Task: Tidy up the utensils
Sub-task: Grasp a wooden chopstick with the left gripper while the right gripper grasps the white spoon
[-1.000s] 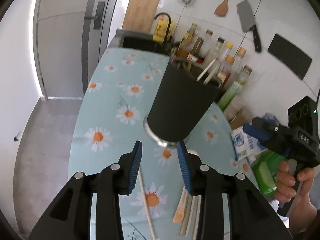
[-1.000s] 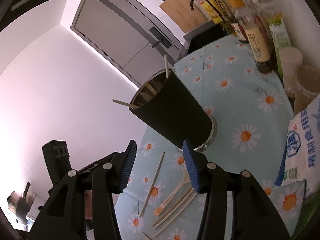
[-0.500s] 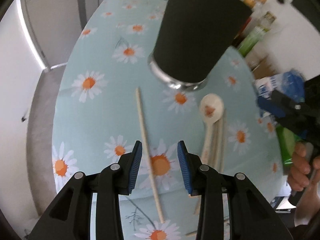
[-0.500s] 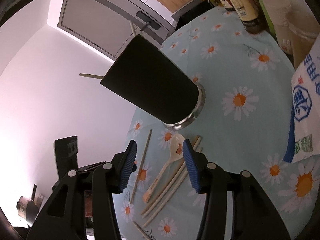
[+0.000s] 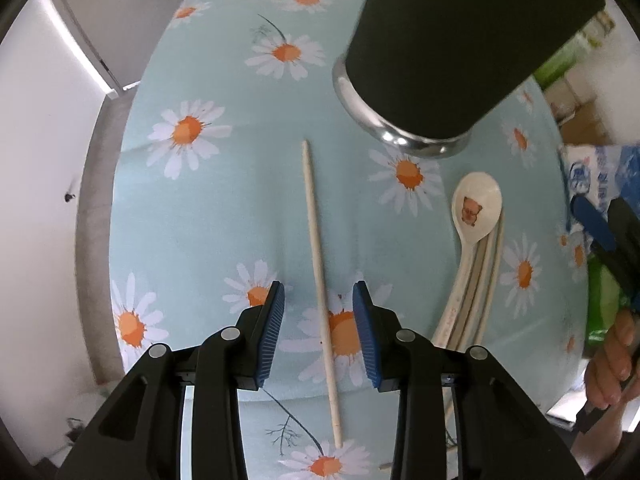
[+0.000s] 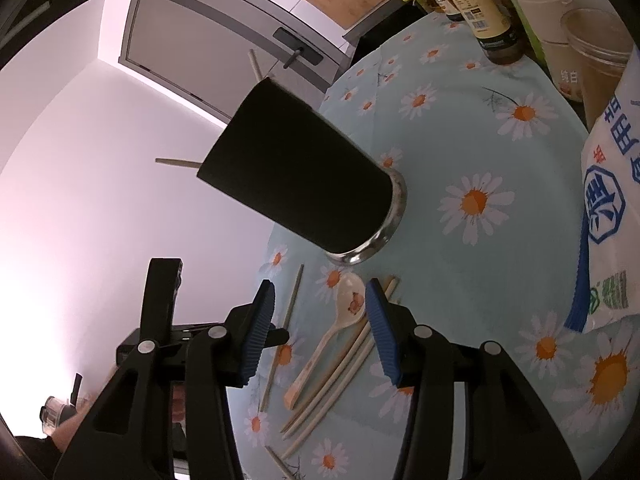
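A black utensil holder [image 5: 460,36] with a steel base stands on the daisy tablecloth [image 5: 224,208]; it also shows in the right wrist view [image 6: 304,180] with two chopstick ends sticking out. A single pale chopstick [image 5: 318,264] lies on the cloth and runs between the fingers of my open left gripper [image 5: 319,304], which hovers low over it. A cream spoon [image 5: 474,216] lies to the right beside several chopsticks [image 5: 486,280]. My open right gripper [image 6: 320,312] hovers above the spoon [image 6: 340,320] and the chopsticks [image 6: 340,376].
Sauce bottles [image 6: 480,4], plastic cups [image 6: 560,40] and a white-blue bag [image 6: 612,200] crowd the table's right side. A green packet [image 5: 600,304] lies at the right edge. The table's left edge drops to the floor [image 5: 96,184].
Both grippers have tilted down and moved closer to the table. The left gripper now straddles the single chopstick; the right gripper has come lower over the spoon and chopsticks.
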The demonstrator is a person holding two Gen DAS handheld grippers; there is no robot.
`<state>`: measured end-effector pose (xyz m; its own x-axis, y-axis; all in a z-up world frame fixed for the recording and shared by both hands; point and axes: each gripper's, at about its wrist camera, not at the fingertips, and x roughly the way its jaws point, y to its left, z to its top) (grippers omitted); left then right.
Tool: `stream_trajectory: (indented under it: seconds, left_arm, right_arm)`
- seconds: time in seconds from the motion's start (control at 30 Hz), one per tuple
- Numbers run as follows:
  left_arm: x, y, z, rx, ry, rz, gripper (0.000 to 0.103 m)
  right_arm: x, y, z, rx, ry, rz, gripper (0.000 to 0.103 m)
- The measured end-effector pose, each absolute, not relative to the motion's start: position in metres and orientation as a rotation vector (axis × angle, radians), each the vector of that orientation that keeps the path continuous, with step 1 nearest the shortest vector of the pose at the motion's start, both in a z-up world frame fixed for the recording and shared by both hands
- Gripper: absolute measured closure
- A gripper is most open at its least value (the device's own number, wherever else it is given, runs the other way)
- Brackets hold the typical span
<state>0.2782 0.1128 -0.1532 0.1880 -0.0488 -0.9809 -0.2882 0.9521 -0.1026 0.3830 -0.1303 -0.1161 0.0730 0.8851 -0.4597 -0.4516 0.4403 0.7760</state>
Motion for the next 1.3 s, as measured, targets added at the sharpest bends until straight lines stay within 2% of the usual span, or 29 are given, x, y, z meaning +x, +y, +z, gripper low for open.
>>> stream_trajectory:
  seconds: [0.1,0.2,0.4,0.57,0.63,1.03,1.2,1.3]
  left_arm:
    - [0.288,0.105,-0.154,-0.235,1.42,0.187,0.072]
    - [0.292,0.105,-0.154,-0.231,1.437,0.22,0.085]
    - [0.289,0.114,-0.155,-0.255,1.424,0.229,0.099]
    - [0.283,0.126,-0.158,-0.305,1.388,0.207,0.099]
    - [0.28,0.132,-0.159,-0.35,1.371,0.202,0.099]
    - [0.268,0.142,-0.164,-0.434,1.302,0.172,0.099]
    - [0.257,0.135,-0.16,-0.455,1.287,0.165,0.1]
    - [0.255,0.137,-0.158,-0.465,1.281,0.159,0.1]
  right_arm:
    - [0.387,-0.127,-0.119,0.485,1.083,1.061,0.055]
    - [0.392,-0.116,-0.125,0.456,1.117,1.061,0.056]
    - [0.399,-0.089,-0.136,0.365,1.189,1.064,0.06]
    - [0.403,-0.074,-0.14,0.319,1.213,1.062,0.063]
    - [0.404,-0.068,-0.142,0.288,1.223,1.057,0.069]
    - [0.402,-0.047,-0.147,0.185,1.23,1.046,0.084]
    - [0.401,-0.036,-0.149,0.121,1.229,1.032,0.096]
    - [0.398,-0.034,-0.15,0.094,1.219,1.027,0.097]
